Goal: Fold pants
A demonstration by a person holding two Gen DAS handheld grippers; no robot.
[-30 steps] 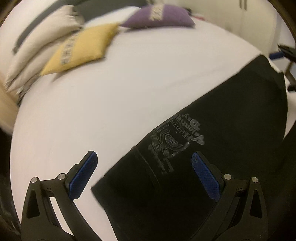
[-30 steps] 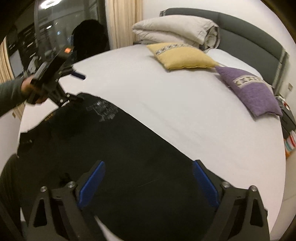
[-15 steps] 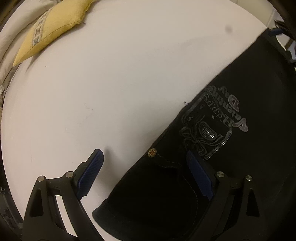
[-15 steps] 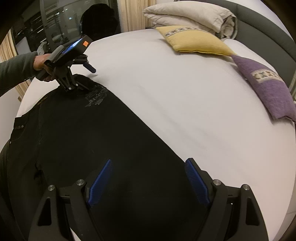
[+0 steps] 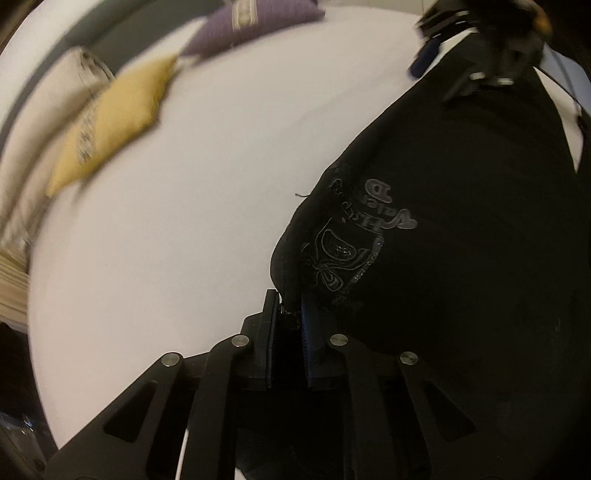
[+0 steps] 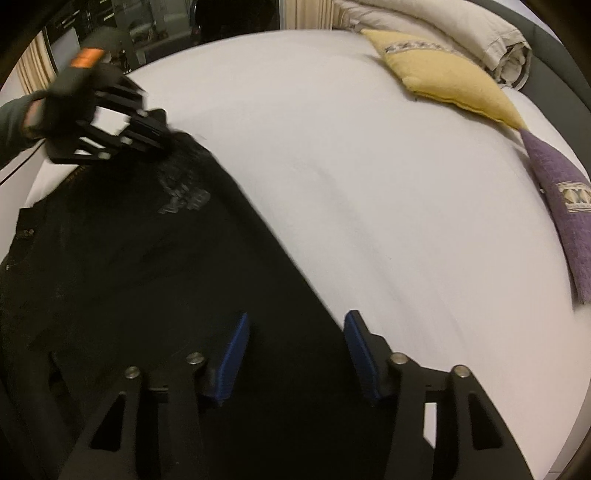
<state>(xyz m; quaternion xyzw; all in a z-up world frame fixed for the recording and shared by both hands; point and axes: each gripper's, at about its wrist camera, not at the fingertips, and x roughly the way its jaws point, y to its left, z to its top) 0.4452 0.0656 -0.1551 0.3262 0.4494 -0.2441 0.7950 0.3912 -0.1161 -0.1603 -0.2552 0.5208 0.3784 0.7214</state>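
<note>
Black pants (image 5: 461, 229) with a grey print near the waist lie across the white bed (image 5: 184, 221). My left gripper (image 5: 290, 314) is shut on the waistband edge of the pants by the print, and the cloth bunches up there. In the right wrist view the pants (image 6: 147, 266) stretch from the left gripper (image 6: 162, 138) down to my right gripper (image 6: 295, 332). The right gripper is partly open, its blue pads astride the far edge of the pants leg, and no cloth is pinched between them.
A yellow cushion (image 6: 447, 88) and a purple cushion (image 6: 561, 199) lie at the head of the bed, with a rolled beige duvet (image 6: 461, 33) behind them. Curtains and a dark window stand beyond the bed's far side.
My left gripper has closed on the waistband edge and lifted it slightly. My right gripper's pads have narrowed over the pants leg edge.
</note>
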